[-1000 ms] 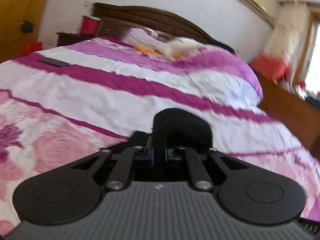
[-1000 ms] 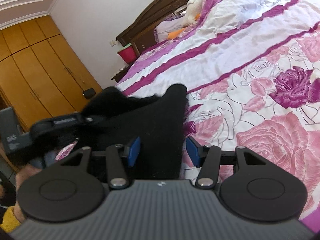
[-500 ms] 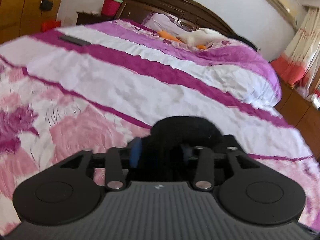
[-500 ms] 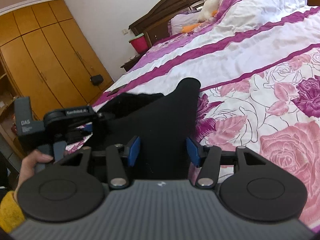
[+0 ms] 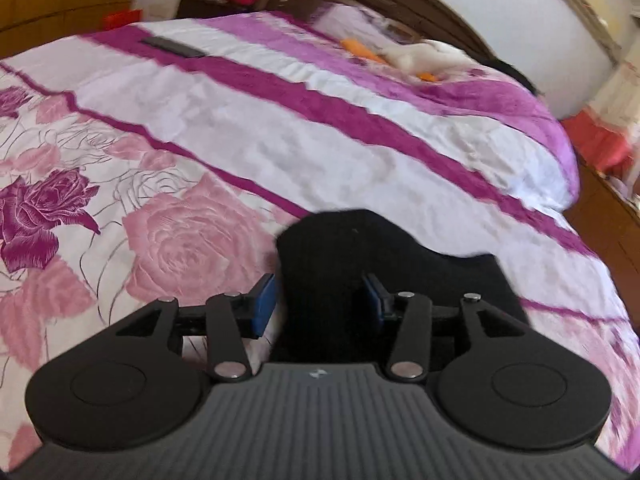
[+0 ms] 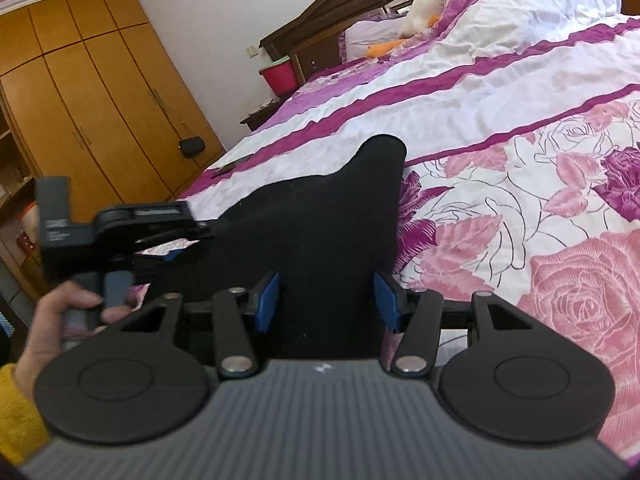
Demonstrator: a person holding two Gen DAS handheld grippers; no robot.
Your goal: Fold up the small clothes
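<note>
Since a second ago the left gripper [image 5: 318, 300] has let go of the black fabric garment [image 5: 384, 264], and its jaws are opening, the blue pads clear of the cloth though the cloth lies between them; the garment now rests spread on the near part of the rose-patterned pink and white quilt [image 5: 188, 224]; in the right wrist view the garment [image 6: 320, 220] lies between the two tools, one rounded corner standing up at its far end; the right gripper [image 6: 326, 300] stands released, jaws apart with cloth between them but no pad pressing it; to the left, the left gripper [image 6: 200, 236] reaches the garment's left edge, a hand [image 6: 56, 320] with a yellow sleeve around its handle; farther off, a flat dark remote [image 5: 174, 47] lies on a white stripe; a white plush toy [image 5: 424, 56] sits by the dark wooden headboard [image 6: 340, 12]; a red bucket [image 6: 280, 74] stands at the far left.
</note>
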